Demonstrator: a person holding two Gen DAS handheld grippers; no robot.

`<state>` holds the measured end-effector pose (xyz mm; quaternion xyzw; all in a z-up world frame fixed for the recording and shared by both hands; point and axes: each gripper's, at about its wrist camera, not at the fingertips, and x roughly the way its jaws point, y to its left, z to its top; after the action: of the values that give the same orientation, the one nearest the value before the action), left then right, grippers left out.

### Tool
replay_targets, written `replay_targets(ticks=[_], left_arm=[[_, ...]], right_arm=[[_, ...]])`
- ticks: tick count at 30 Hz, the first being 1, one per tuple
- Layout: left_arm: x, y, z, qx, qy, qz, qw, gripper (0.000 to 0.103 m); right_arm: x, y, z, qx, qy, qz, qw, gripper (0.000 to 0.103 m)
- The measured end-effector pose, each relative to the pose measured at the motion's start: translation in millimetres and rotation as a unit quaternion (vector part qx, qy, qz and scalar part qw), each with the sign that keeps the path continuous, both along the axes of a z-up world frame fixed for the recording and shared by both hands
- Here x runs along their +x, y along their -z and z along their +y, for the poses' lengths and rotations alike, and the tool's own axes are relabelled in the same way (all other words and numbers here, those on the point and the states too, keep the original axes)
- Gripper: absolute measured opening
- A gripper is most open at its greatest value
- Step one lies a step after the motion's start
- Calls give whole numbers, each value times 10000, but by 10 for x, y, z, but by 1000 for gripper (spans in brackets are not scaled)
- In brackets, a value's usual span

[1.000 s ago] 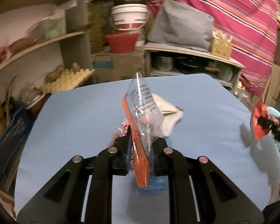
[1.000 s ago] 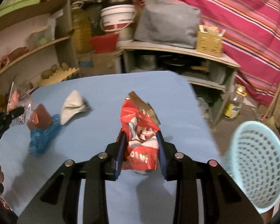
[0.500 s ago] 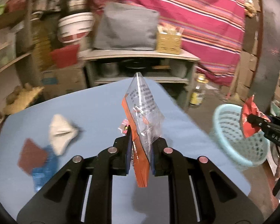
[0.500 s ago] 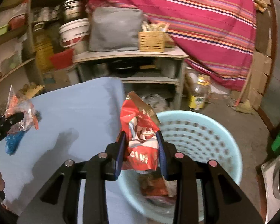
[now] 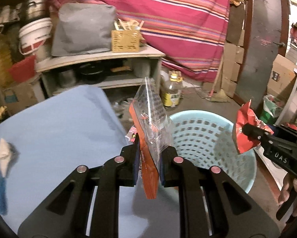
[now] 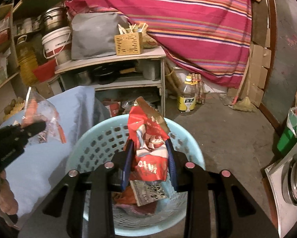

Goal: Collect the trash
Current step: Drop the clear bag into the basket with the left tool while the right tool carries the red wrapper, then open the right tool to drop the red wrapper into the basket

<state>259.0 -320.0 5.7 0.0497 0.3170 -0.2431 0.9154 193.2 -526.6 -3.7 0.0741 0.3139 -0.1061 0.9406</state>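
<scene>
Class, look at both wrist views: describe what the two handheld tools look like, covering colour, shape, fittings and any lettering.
Each is a matt black two-finger tool with angular linkage arms that have slot cut-outs and round silver pivot pins. The left tool and the right tool have dark blue pads lining their fingers. Seen side-on from the left wrist view, the right tool's body bears white letters "DAS". No cables or sleeves show.

Your right gripper (image 6: 149, 159): clamps the red snack bag (image 6: 150, 148).
Below it: light blue basket (image 6: 93, 144), wrappers inside.

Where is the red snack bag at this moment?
In the right wrist view, the red snack bag is clamped in the right gripper, directly above the light blue basket beside the blue table.
</scene>
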Motion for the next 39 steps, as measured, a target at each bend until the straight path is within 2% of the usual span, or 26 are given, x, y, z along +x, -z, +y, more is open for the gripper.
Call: replay_targets(ticks=[7,10,12,13,14,18,20,29,31,33,39], left_arm=[[55,162,-426,-49,276,304,9991,14],[37,177,-545,-11,354,311,9989,18],[50,172,-622,76,310,278,9991,31],[45,167,-637,128,282,248,9992,45],[41,156,-634,142,266,218,9993,53],[12,100,-568,182,216,129,9995,68],[-4,72,-496,199,172,94,9996,79],[-89,-101,-26,234,-276,-204,9991,97],[-110,-130,140,269,-393,-258,9985,97],[-109,-156,295,274,-492,-255,9981,97],[-126,-232,895,154,-916,-246,9954,97]], right_arm=[[-59,7,-291,64,184,-28,9998,32],[-68,43,-319,99,208,-10,9997,32],[-83,62,-317,118,217,5,9997,32],[-85,74,-332,134,219,16,9997,32],[-82,89,-339,152,220,33,9996,32],[-73,99,-330,172,221,48,9996,32],[-76,101,-329,162,225,42,9996,32],[48,144,-155,290,103,115,9995,35],[79,151,-118,313,84,111,9994,40],[101,165,-61,328,104,114,9993,62],[128,200,105,350,229,200,9989,84]])
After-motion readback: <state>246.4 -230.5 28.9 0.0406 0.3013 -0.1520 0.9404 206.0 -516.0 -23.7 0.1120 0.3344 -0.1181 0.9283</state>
